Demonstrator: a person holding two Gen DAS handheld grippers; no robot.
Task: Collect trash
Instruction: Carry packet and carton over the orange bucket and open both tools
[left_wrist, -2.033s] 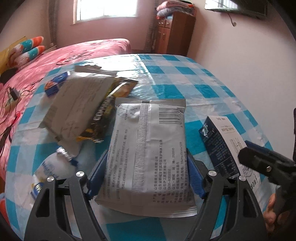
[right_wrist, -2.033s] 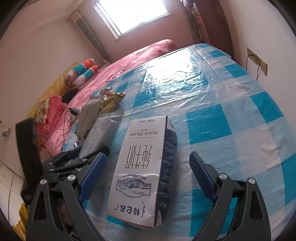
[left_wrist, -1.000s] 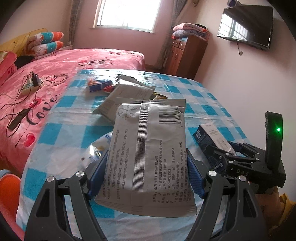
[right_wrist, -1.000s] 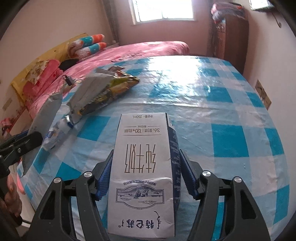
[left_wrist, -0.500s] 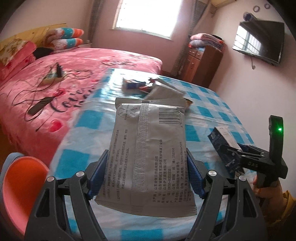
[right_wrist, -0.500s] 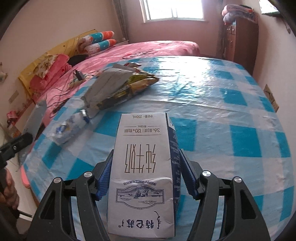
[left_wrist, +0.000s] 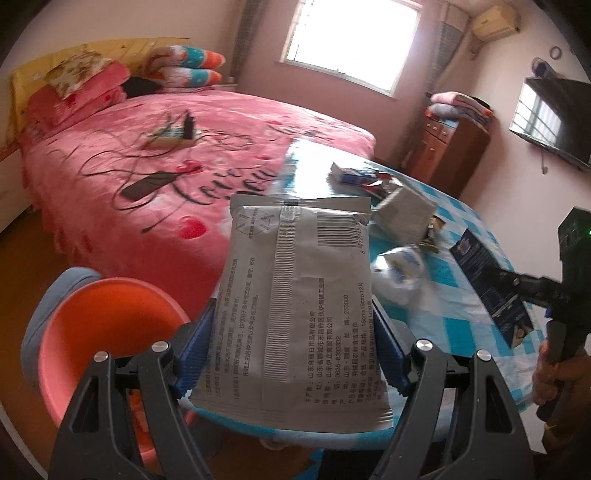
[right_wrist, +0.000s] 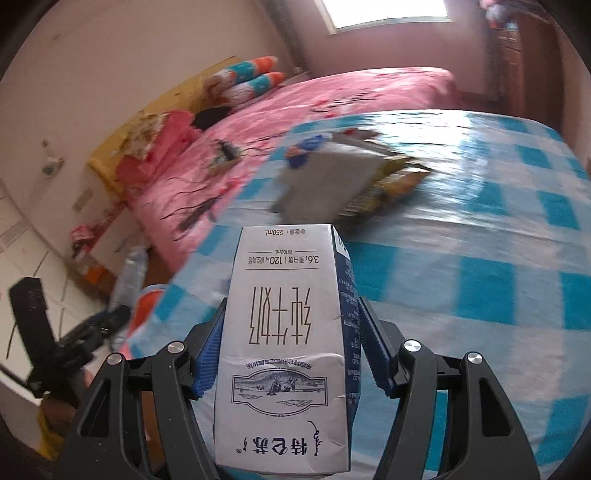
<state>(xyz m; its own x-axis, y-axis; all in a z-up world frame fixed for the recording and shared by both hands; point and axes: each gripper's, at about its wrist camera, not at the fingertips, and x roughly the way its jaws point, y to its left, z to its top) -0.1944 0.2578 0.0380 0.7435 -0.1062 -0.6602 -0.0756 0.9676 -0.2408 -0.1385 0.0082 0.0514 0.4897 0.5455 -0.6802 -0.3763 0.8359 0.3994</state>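
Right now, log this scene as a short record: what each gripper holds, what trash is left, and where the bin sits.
left gripper: shut on grey wipes pouch
right gripper: shut on milk carton
trash left on table: grey packet, yellow snack wrapper, clear plastic wrapper, small blue box
bin: orange basin, on the floor beside the table, below and left of the pouch
backdrop: pink bed

Pink bed (left_wrist: 155, 192), wall television (left_wrist: 554, 122), wooden cabinet (left_wrist: 450, 155)
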